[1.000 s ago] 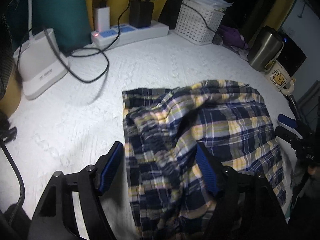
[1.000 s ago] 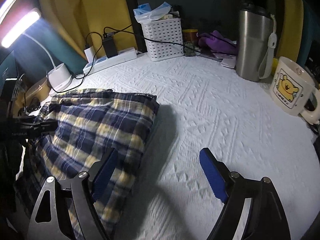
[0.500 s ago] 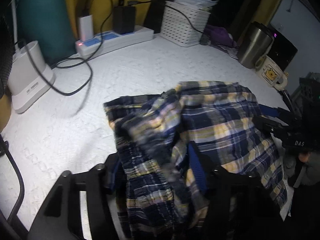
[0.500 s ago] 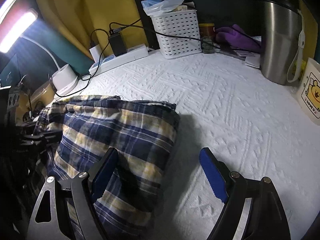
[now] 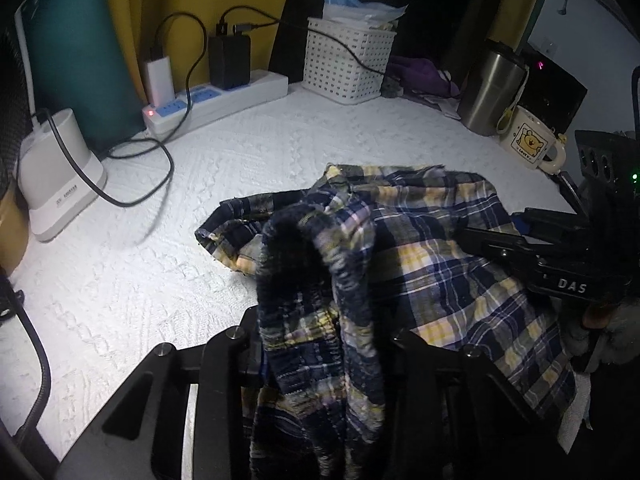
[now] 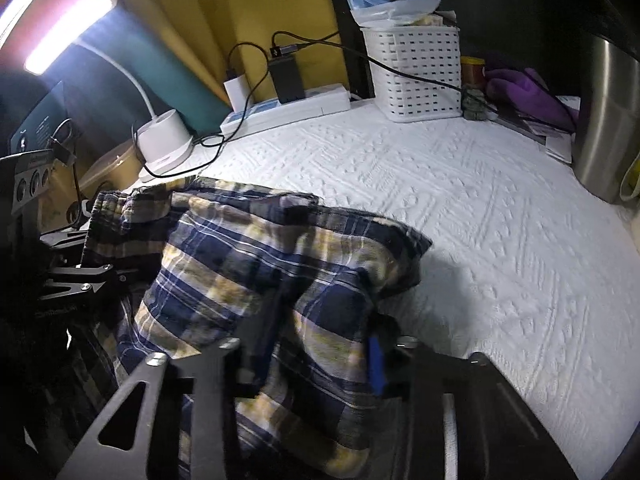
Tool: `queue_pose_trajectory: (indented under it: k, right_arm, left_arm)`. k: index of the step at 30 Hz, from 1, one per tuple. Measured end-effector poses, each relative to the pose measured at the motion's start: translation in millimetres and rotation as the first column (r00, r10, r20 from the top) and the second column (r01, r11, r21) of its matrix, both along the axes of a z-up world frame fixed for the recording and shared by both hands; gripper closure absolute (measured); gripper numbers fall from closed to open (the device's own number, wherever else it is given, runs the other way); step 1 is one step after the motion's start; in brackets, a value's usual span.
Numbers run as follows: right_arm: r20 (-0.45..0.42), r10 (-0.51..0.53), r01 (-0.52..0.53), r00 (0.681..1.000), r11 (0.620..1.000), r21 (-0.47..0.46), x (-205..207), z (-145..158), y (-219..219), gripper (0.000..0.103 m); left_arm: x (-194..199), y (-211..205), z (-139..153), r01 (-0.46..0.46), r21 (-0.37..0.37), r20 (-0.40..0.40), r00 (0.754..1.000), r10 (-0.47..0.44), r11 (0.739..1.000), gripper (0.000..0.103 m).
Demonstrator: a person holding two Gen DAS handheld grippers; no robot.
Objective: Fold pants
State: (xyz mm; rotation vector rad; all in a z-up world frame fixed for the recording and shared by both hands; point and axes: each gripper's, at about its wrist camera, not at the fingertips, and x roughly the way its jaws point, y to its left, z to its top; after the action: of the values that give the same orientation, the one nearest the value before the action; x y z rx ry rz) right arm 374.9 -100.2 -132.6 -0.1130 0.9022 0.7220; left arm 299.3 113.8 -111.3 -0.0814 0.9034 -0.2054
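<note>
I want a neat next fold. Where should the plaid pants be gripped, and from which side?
Probably the near edge of the pants, one gripper at each corner, coming down from the near side. The fabric bunches there and the far end lies flat on the white cloth.

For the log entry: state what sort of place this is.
Probably a bedroom or dorm desk corner at home, not a lab: a lit desk lamp, a power strip with chargers, a cartoon mug and a steel tumbler surround the plaid pants.
</note>
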Motion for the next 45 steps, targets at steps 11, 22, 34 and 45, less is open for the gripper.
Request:
queue_pose_trajectory:
  k: [11, 22, 34, 45]
  right_arm:
    - [0.118, -0.01, 0.005, 0.993, 0.999, 0.041, -27, 42, -9, 0.086]
    - [0.259, -0.051, 0.026, 0.964, 0.995, 0.098, -80, 101, -25, 0.086]
    - [0.429, -0.073, 0.004, 0.9, 0.987, 0.16, -154, 165, -37, 0.088]
    - [0.518, -0.052, -0.061, 0.854, 0.978, 0.199, -220, 196, -29, 0.09]
  left_arm:
    - [-32, -4, 39, -0.001, -0.003, 0.12, 0.993, 0.002, 1.0, 0.073]
    - [-90, -12, 93, -0.017, 0.017, 0.283, 0.959, 0.012, 1.0, 0.073]
    - [-163, -8, 146, -0.048, 0.006, 0.441, 0.897, 0.041, 0.999, 0.073]
    - [-239, 4, 180, -0.089, 0.024, 0.556, 0.829, 0.061, 0.996, 0.073]
